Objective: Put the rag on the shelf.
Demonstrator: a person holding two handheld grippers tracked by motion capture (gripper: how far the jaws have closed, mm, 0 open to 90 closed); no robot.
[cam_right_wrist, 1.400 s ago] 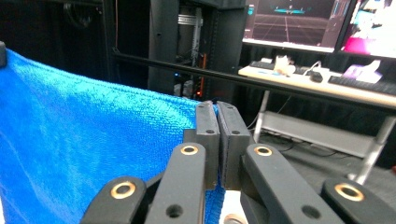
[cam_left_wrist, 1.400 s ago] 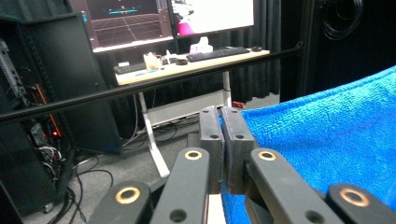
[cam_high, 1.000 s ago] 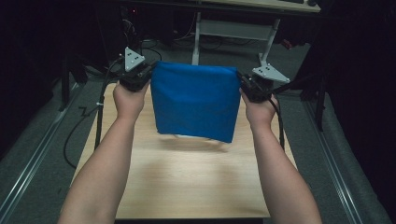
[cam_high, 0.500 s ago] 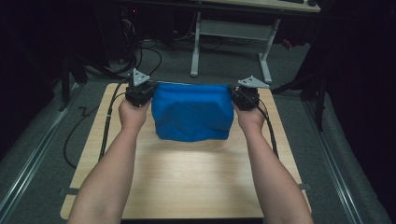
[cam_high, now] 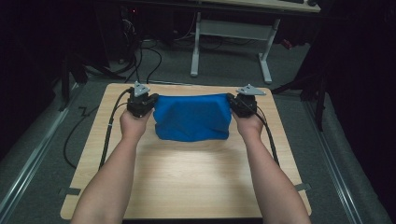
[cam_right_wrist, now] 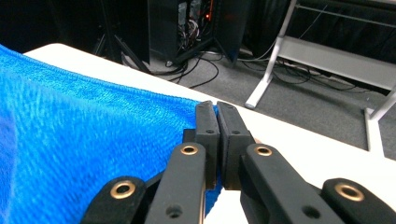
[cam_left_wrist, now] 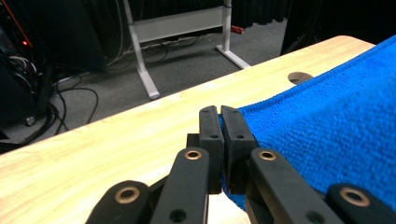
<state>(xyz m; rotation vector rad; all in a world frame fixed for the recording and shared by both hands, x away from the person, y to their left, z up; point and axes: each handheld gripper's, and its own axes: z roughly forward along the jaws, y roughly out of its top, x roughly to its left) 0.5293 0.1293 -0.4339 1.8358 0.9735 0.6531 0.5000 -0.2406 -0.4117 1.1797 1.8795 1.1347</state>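
A blue towel is stretched between my two grippers over the far half of the wooden table. Its lower part lies on the tabletop. My left gripper is shut on the towel's far left corner, and the left gripper view shows the jaws pinching the blue towel at its edge, with the left gripper low over the wood. My right gripper is shut on the far right corner; the right gripper clamps the blue towel there.
A round cable hole sits near the table's far edge. Behind the table a white desk frame stands on grey carpet with loose cables. Black cables trail from both grippers over the table's sides.
Both grippers have moved away from the person and down towards the table, carrying the towel. It hung in the air before; now its lower part rests on the wood.
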